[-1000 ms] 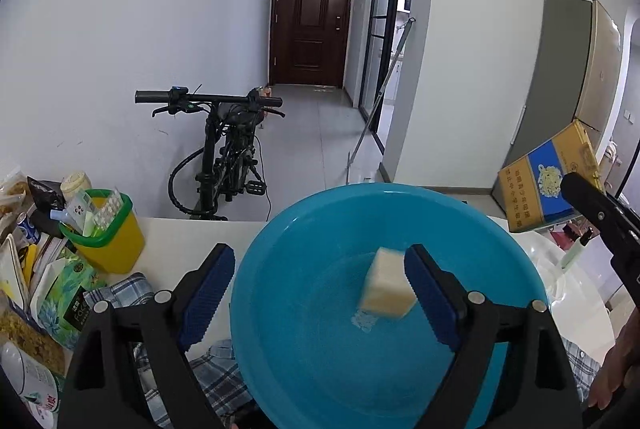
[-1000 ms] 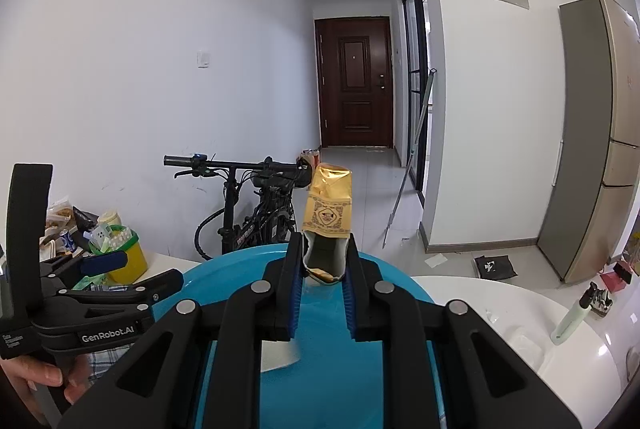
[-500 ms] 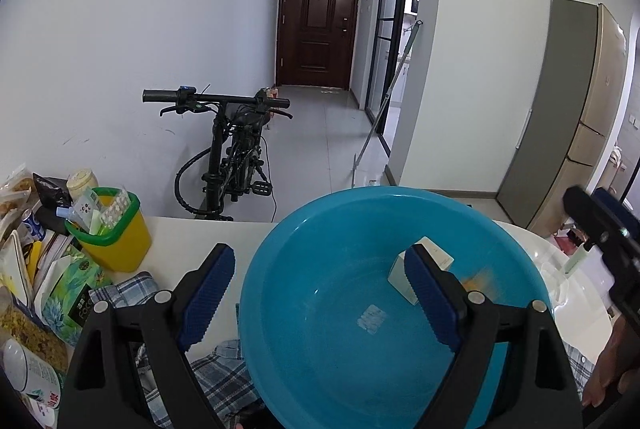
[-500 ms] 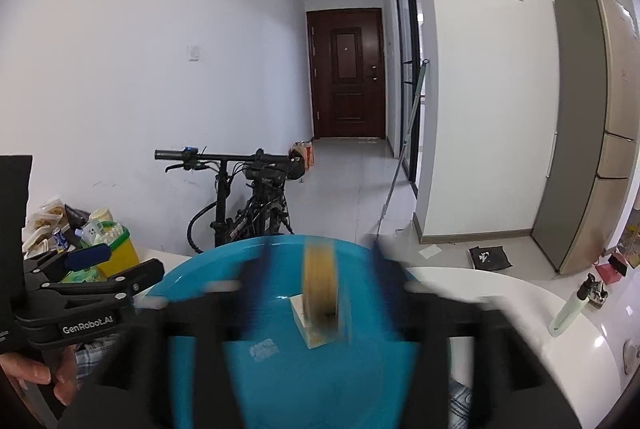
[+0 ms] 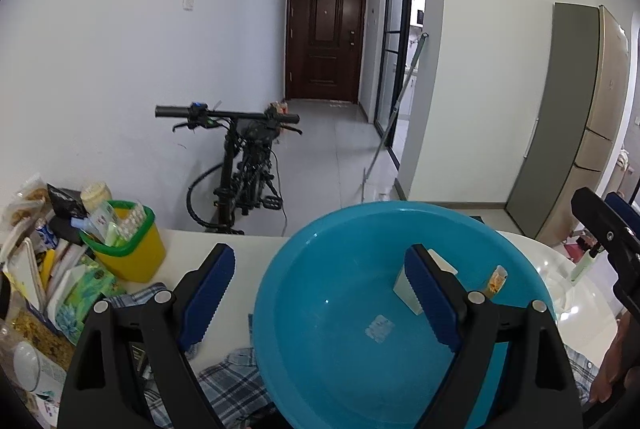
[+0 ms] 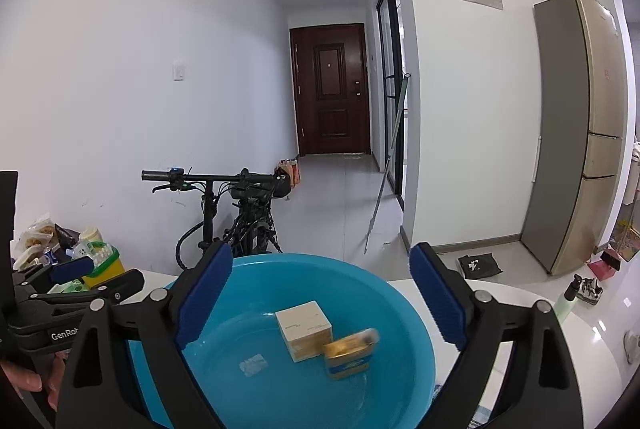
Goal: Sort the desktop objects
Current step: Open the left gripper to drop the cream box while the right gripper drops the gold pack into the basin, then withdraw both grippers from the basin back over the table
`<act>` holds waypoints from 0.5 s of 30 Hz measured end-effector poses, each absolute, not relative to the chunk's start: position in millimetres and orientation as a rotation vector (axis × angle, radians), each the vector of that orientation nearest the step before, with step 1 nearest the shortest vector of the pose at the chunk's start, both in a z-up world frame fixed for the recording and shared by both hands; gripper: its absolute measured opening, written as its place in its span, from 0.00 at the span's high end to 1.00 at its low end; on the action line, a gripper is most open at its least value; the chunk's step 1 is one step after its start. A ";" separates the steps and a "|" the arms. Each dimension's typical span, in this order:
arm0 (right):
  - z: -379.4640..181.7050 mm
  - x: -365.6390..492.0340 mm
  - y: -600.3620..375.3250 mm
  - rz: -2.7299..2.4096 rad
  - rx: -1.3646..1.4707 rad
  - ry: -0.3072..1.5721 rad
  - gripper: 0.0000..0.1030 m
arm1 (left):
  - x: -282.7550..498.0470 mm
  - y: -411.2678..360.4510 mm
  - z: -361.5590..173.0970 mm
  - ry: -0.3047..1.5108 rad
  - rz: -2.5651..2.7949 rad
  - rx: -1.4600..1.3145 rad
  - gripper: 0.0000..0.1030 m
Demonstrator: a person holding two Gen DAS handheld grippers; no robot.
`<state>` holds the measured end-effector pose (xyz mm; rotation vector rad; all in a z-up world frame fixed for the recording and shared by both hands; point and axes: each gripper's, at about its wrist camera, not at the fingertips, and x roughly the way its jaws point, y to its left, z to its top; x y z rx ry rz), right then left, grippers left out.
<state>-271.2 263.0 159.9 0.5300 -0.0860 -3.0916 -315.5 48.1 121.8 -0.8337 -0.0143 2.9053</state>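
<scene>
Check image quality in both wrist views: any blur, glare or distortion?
Left wrist view: sharp, strong fisheye bowing of walls, dark corner vignette. Right wrist view: the gold-and-blue pack in the round blue plastic basin is smeared by motion; the cream box beside it is crisp; window glare on the glossy white tabletop.

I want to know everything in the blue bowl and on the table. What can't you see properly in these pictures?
- Gold and blue box: blurred in the right wrist view, print unreadable.
- Cream box: half hidden behind the left gripper's finger in the left wrist view.
- Blue basin: near rim cut off by both grippers.
- Pile by the yellow bin: cut off at the left edge.
</scene>
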 end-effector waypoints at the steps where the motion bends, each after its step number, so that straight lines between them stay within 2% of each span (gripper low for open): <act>1: 160.8 -270.4 262.9 -3.095 0.524 -0.082 0.09 | -312.1 48.3 124.6 -0.004 2.919 -0.809 0.14; 6: 168.0 -261.5 262.7 -3.119 0.467 -0.050 0.07 | -291.1 48.8 141.0 0.005 2.957 -0.662 0.12; 8: 172.8 -257.0 263.0 -3.128 0.446 -0.044 0.04 | -281.7 46.2 144.1 -0.014 2.950 -0.639 0.01; 9: 175.1 -254.0 263.5 -3.132 0.430 -0.046 0.00 | -276.7 45.1 146.0 -0.017 2.942 -0.624 0.00; 15: 186.7 -226.8 265.5 -3.132 0.368 -0.086 0.00 | -228.2 39.3 163.0 0.053 2.985 -0.487 0.00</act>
